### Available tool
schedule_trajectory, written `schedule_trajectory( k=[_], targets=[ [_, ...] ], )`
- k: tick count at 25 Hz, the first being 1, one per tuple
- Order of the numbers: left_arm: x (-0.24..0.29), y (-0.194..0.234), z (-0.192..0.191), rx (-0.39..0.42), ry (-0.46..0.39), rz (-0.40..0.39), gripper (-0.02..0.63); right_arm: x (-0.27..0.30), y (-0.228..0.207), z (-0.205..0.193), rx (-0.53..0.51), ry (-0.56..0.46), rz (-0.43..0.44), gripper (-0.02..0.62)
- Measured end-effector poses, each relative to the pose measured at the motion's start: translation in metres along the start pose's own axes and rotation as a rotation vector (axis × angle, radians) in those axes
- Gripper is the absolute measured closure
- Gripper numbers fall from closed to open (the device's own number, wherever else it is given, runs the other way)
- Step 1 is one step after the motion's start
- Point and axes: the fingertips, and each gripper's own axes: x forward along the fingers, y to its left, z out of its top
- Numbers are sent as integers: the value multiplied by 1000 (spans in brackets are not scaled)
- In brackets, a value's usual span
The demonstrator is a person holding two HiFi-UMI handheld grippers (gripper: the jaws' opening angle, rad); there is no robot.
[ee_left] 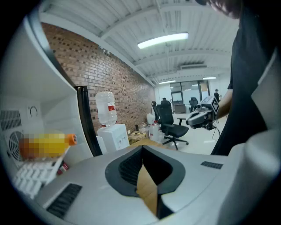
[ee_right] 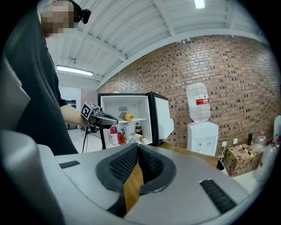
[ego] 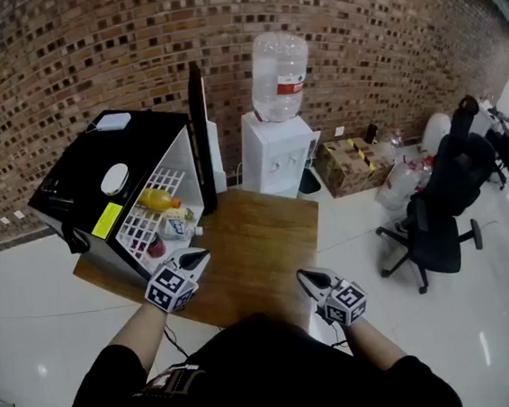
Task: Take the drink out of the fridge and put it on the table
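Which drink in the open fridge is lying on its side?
The orange bottle, alone on the upper shelf; the pink bottle, red can and dark bottle below it stand upright.

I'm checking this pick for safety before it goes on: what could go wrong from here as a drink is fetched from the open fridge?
The left gripper is shut in front of the fridge; going in like that could shove a drink rather than grip it. The orange bottle lies on its side on the upper shelf and might roll if nudged. The lower bottles stand close together, so a neighbour may topple.
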Motion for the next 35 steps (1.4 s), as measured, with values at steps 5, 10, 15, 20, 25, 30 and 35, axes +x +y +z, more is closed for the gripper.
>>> schedule_trajectory(
  k=[5,10,15,20,25,30,35],
  targets=[
    [22,35,16,274,156,73,592,-1,-16,8,12,-46,-11,575],
    [36,64,33,519,340,159,461,1,-23,5,22,-84,34,575],
    [44,97,25,723,584,213,348,2,-28,-4,50,-117,71,575],
    [41,146,7,856,801,284,301,-2,-39,-16,85,-125,73,575],
    [43,181,-6,919,919,328,257,-5,-45,-24,123,-140,64,575],
    [58,195,-24,994,992,290,247,-7,-55,-31,145,-147,32,575],
    [69,215,-32,1042,1041,287,247,-12,-61,-34,153,-145,10,575]
  ],
)
